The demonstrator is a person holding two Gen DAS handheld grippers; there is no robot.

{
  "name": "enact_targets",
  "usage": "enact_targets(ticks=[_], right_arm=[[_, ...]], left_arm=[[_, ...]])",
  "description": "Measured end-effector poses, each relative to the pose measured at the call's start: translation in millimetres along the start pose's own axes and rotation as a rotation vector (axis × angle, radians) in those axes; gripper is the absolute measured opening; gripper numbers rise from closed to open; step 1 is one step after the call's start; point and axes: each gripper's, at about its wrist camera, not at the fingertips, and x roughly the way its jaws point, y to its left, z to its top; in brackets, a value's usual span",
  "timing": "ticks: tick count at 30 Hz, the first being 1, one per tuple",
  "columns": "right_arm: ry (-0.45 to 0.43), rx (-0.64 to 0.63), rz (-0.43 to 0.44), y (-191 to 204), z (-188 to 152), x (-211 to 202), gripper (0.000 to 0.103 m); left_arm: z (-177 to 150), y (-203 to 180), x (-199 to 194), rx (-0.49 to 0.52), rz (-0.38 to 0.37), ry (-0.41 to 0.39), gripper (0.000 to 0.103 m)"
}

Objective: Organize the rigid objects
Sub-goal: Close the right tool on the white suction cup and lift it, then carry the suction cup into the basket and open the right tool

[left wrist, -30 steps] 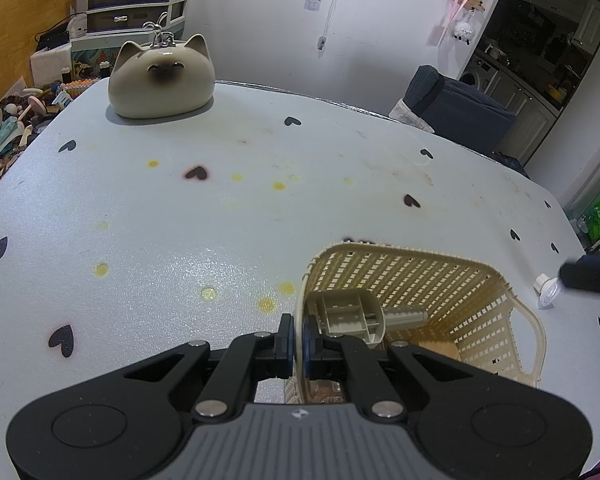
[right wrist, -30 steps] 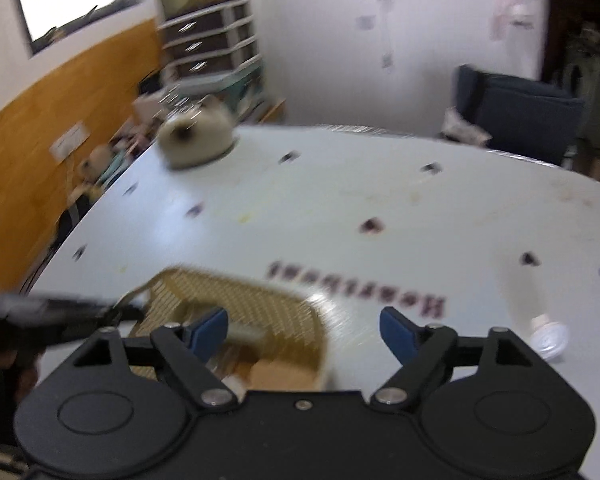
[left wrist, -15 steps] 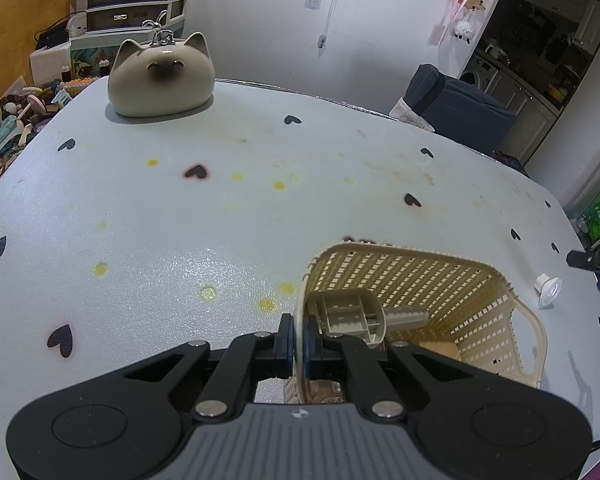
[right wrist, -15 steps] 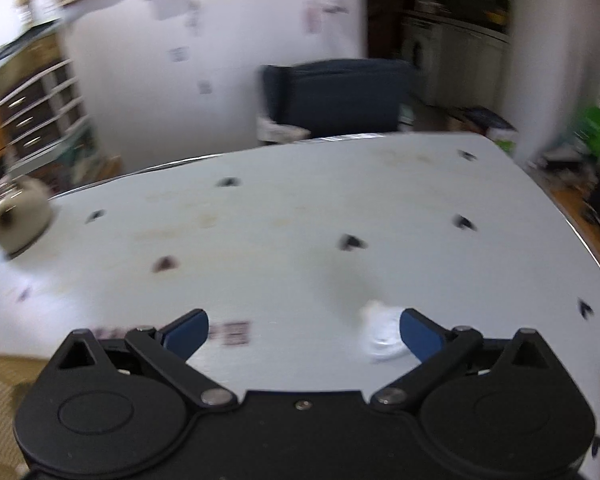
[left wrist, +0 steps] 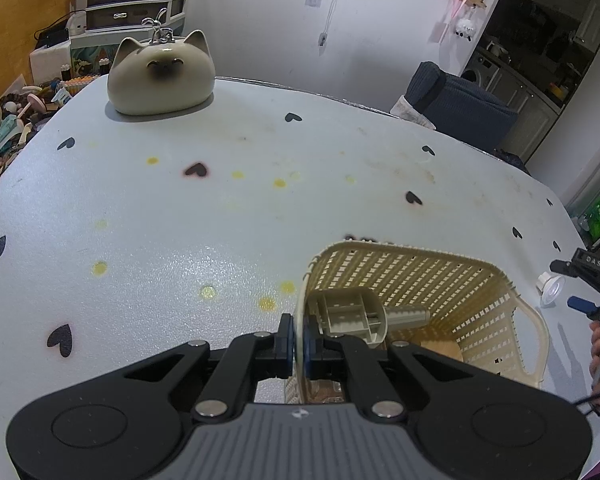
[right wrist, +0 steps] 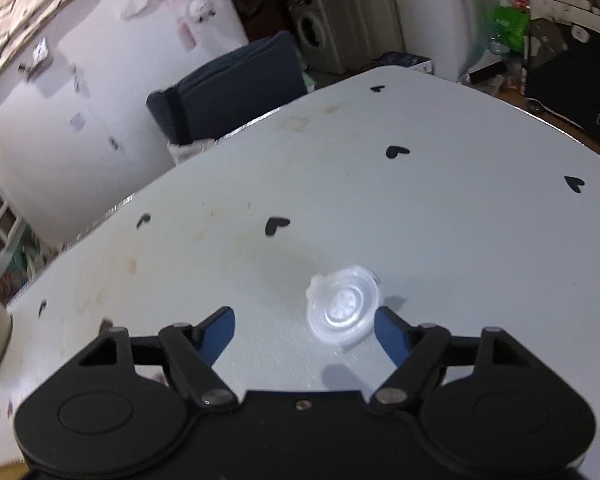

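The left gripper (left wrist: 296,340) is pinching the basket (left wrist: 496,304) rim; the right gripper (right wrist: 304,326), fingers spread, should be centring on the off-centre white cap (right wrist: 343,306) lying on the desk (right wrist: 440,216) before closing

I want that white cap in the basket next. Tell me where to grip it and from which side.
Grip the white cap across its round rim, coming down from above with the open right gripper. It lies flat on the table, closer to one finger, so center first.
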Motion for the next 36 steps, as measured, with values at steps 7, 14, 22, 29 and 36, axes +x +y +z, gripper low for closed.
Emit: enact_targets(ticks=[7,14,22,29,36], right_arm=[[-0.021,0.016,-0.049,2,7,15,0.060],[0.015,0.023,-0.063,-8,10,21,0.023],[0.030,-0.018,-0.029,-13,6,12,0.010],[0.054,-0.049,0.022,-8,2,0,0.008],[0.082,-0.084,0.136,11,-7,-21,0.008]], left_arm=[[0,0,0,0.000,0.000,0.000,0.005],[0,0,0,-0.001,-0.001,0.000,0.005],[-1,0,0,-0.002,-0.001,0.000,0.005],[0,0,0,-0.003,-0.001,0.000,0.005],[0,0,0,-0.003,-0.001,0.001,0.005]])
